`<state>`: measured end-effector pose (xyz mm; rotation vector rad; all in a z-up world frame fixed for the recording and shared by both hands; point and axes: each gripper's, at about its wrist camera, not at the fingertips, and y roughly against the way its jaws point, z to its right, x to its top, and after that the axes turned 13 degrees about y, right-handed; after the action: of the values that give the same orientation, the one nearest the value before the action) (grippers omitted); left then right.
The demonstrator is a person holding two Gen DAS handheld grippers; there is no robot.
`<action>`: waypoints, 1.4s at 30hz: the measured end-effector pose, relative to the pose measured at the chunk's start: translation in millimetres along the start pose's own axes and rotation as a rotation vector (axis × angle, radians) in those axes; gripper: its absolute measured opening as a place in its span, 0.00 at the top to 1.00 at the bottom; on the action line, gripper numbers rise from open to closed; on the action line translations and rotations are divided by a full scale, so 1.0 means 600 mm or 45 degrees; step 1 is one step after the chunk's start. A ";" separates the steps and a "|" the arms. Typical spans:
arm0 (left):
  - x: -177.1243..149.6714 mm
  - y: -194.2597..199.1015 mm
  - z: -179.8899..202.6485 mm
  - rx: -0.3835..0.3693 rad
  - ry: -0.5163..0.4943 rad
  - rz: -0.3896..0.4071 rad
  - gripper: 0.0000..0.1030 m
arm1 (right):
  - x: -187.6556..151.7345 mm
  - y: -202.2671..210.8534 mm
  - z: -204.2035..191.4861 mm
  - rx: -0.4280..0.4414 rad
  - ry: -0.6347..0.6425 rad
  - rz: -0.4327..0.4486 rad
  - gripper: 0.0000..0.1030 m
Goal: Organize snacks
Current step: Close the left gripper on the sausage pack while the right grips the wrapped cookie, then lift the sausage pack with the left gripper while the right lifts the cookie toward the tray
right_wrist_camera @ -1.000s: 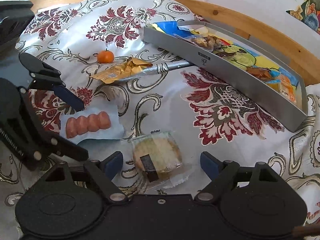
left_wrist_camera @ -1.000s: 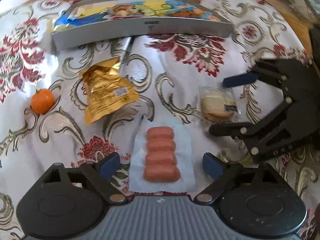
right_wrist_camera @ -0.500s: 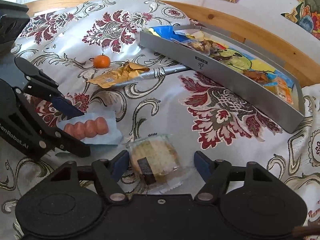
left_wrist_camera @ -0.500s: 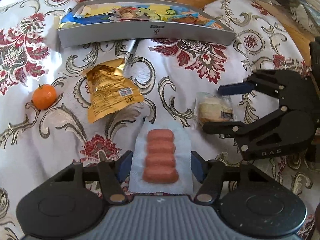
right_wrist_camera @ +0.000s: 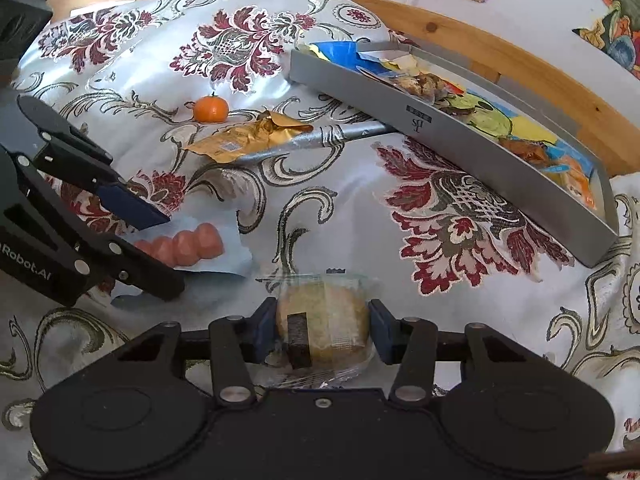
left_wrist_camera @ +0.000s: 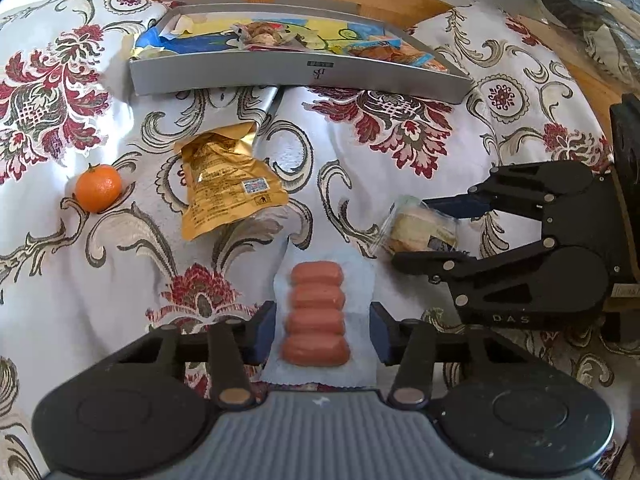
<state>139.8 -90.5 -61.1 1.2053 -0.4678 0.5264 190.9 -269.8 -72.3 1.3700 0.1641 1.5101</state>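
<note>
— Since a second ago, what changed at the near edge?
— Left gripper [left_wrist_camera: 322, 330]: narrowed onto sausage pack [left_wrist_camera: 316, 316]. Right gripper [right_wrist_camera: 322, 326]: narrowed onto wrapped cake [right_wrist_camera: 324, 322]. Both pinched, on cloth.
— Farther, upper frame?
— Gold packet [left_wrist_camera: 226, 184], mandarin [left_wrist_camera: 98, 188] loose; grey tray [left_wrist_camera: 296, 74] awaits both.

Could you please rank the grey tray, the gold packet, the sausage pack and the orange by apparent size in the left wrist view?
1. Grey tray, clearly largest.
2. Gold packet and sausage pack look alike; the pack lies nearer the camera, so they stay unranked.
3. Orange, smallest.
</note>
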 end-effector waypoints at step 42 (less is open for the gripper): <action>-0.018 0.051 0.015 -0.004 -0.047 0.113 0.54 | 0.016 0.032 -0.037 -0.253 0.071 0.048 0.52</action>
<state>111.9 -92.5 -42.0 1.1969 -0.5551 0.5803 164.4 -259.8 -60.5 1.1794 0.0217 1.5528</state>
